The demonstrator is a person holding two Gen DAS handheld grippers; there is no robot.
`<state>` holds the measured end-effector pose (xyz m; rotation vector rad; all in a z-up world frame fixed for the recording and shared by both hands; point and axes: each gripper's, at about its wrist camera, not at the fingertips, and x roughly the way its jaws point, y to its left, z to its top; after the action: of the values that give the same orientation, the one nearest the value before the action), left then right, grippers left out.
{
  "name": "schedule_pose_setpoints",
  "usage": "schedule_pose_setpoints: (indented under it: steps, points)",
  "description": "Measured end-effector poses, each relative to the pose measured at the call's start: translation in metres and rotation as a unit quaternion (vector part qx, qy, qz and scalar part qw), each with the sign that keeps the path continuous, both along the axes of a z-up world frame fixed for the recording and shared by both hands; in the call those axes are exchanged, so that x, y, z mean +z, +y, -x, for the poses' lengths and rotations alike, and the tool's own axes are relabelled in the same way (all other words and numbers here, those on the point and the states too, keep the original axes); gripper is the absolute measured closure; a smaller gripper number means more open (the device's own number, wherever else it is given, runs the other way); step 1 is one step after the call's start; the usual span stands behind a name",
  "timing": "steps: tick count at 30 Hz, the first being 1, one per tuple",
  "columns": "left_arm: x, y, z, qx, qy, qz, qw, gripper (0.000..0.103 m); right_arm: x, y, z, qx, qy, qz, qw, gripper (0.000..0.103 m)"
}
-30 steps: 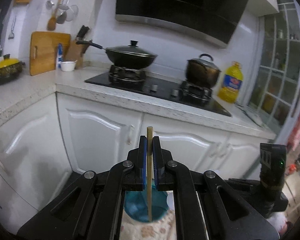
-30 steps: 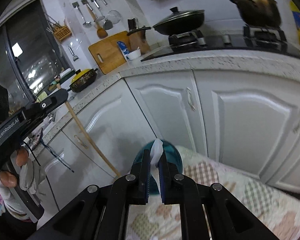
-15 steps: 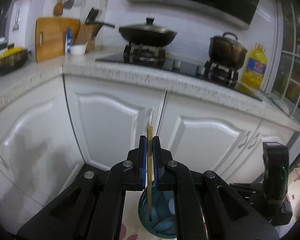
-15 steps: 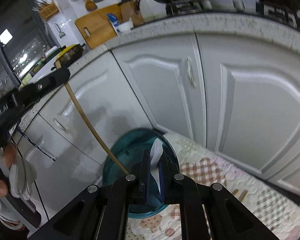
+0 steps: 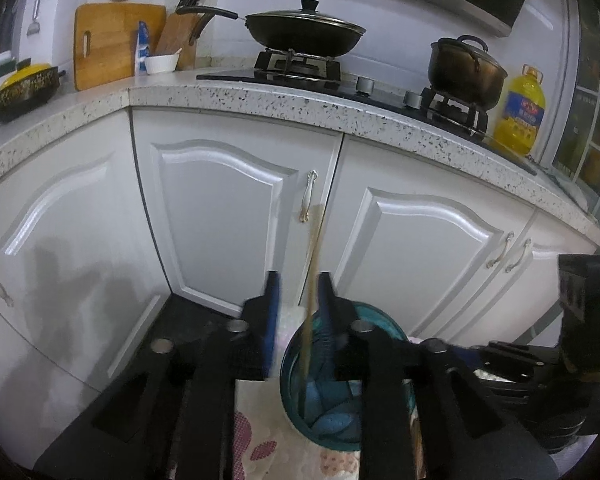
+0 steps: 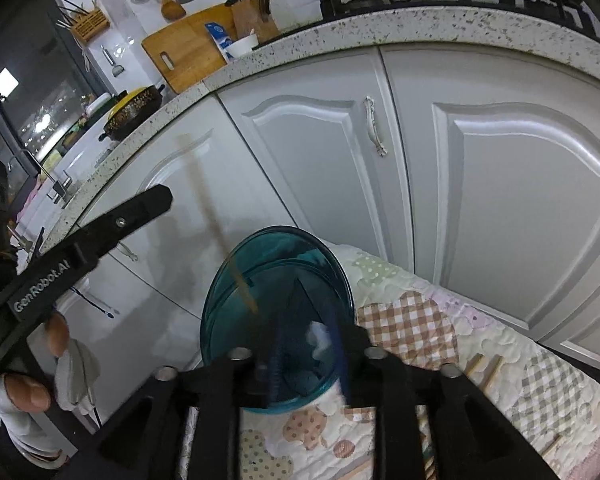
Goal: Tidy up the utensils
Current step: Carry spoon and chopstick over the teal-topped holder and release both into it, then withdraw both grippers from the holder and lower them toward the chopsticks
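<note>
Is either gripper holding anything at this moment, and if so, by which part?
Nothing is gripped. Both sets of jaws are opening: the chopstick stands loose in the left gripper, dropping into the teal cup; the white spoon lies loose in the right gripper.

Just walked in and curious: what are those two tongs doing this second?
Left tongs: opening, thin wooden chopstick loose between them, over the teal glass jar.
Right tongs: opening, small white utensil between them.
</note>
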<state>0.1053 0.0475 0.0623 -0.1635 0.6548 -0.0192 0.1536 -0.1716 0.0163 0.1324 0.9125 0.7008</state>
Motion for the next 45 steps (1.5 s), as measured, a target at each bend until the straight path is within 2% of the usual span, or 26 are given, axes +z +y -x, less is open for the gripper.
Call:
schedule_pose_setpoints:
  steps: [11, 15, 28, 32, 45]
  points:
    - [0.005, 0.000, 0.026, 0.001, 0.000, -0.005, 1.0000, 0.073, 0.003, -0.016, 0.026, -0.024, -0.005, -0.003, 1.000, 0.067]
    - [0.008, -0.006, 0.040, -0.001, -0.004, -0.015, 0.9999, 0.071, 0.011, -0.020, 0.040, -0.032, -0.018, 0.001, 0.999, 0.060]
    - [0.008, -0.031, 0.082, -0.019, -0.004, -0.013, 0.9997, 0.071, 0.027, -0.047, 0.090, -0.073, -0.052, 0.020, 0.996, 0.059]
    - [0.005, -0.041, 0.092, -0.028, 0.001, -0.015, 0.9995, 0.070, 0.028, -0.057, 0.102, -0.092, -0.057, 0.019, 0.994, 0.045]
    - [-0.009, -0.066, 0.116, -0.046, 0.021, -0.007, 0.9987, 0.070, 0.026, -0.087, 0.129, -0.124, -0.052, 0.028, 0.991, 0.044]
